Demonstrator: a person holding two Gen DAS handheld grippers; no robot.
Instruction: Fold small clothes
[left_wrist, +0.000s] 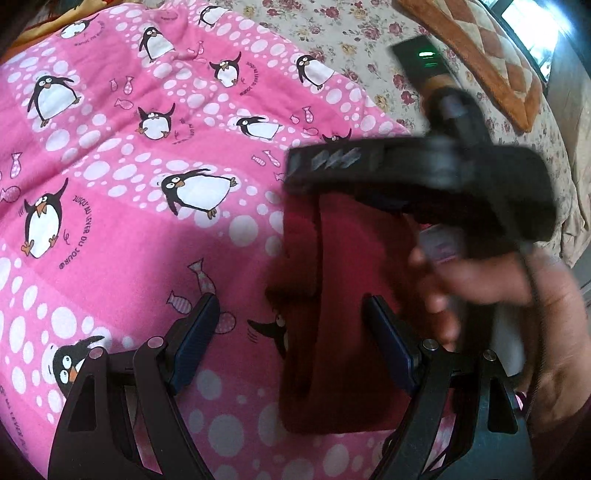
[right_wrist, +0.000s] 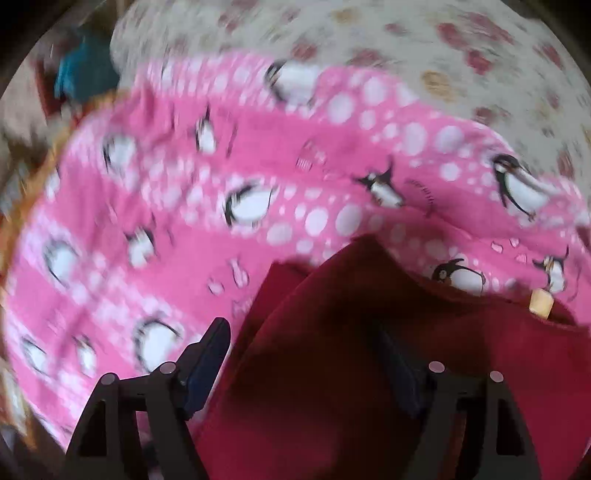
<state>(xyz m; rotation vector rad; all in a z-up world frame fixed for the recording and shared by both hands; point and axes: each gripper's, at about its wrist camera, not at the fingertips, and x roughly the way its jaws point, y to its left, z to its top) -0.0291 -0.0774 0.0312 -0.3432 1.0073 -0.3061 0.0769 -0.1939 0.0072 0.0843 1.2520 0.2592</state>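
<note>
Pink penguin blanket (left_wrist: 122, 221) with white dots spread over a floral bedsheet (left_wrist: 354, 40). Brown-and-cream quilted cushion (left_wrist: 491, 55) lies on the sheet at far right. Right view blurred: teal object (right_wrist: 83, 74) far left, unidentifiable.

A dark red garment (left_wrist: 343, 295) lies on a pink, white-dotted penguin-print blanket (left_wrist: 129, 166).
</note>
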